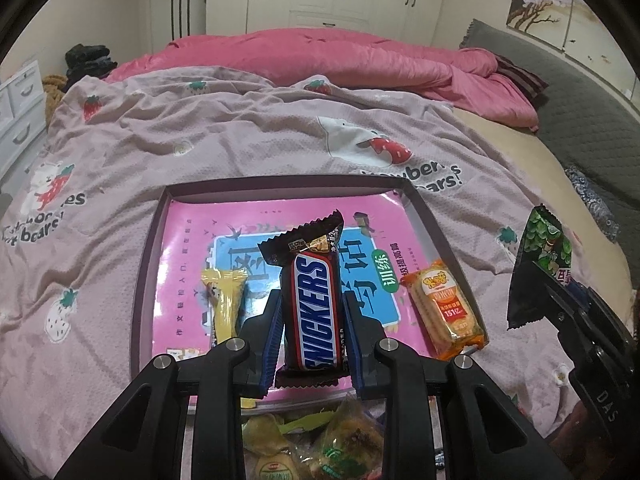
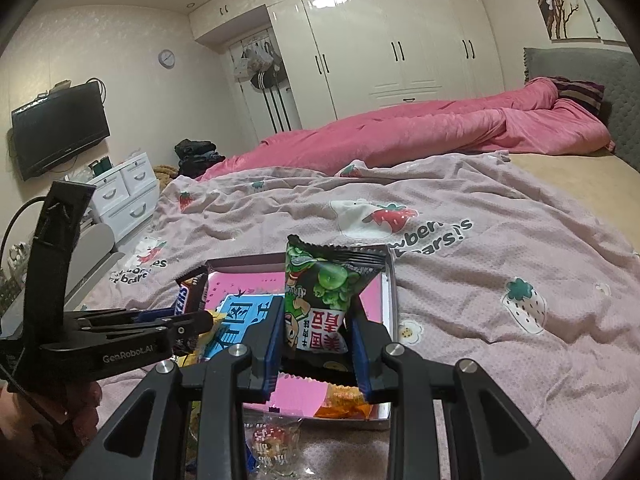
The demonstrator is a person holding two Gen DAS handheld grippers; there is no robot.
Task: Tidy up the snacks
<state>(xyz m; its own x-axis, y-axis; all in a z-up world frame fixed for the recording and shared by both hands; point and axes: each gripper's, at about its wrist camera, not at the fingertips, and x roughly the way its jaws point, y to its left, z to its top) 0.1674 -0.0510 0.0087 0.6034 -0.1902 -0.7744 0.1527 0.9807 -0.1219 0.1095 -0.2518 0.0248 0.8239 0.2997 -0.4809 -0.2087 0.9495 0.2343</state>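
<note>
Your left gripper [image 1: 313, 316] is squeezing the Snickers bar [image 1: 314, 304]. One blue pad [image 1: 272, 336] presses each long side, low down on the bar, so most of it sticks out past the pads. The bar stands almost straight along the fingers. Its long way runs from 6 o'clock to 12 o'clock in the left wrist view, leaning a tiny bit toward 1 o'clock, and its crinkly top end points at 12.

Your right gripper [image 2: 318, 340] is shut tight on the green snack packet [image 2: 320, 300]. The pads pinch the bottom part, and the top fans out toward 12 o'clock.

Under the bar is the shallow box [image 1: 146, 264] with a pink sheet inside, sitting on the strawberry blanket [image 1: 200, 140]. Two snacks already lie in it. The yellow bar [image 1: 224, 304] is at 9 o'clock from your Snickers. The orange cracker pack [image 1: 444, 308] is at 3 o'clock. Both lie with their long way pointing from 6 to 12. More loose snacks [image 1: 312, 444] wait at 6 o'clock, just outside the box.

It looks like you are putting the Snickers into the box. There is a free spot between the yellow bar and the orange pack. Next, I think you lower the bar flat into that gap, lined up like its neighbours, then let go. The green packet would wait its turn at 3 o'clock.
</note>
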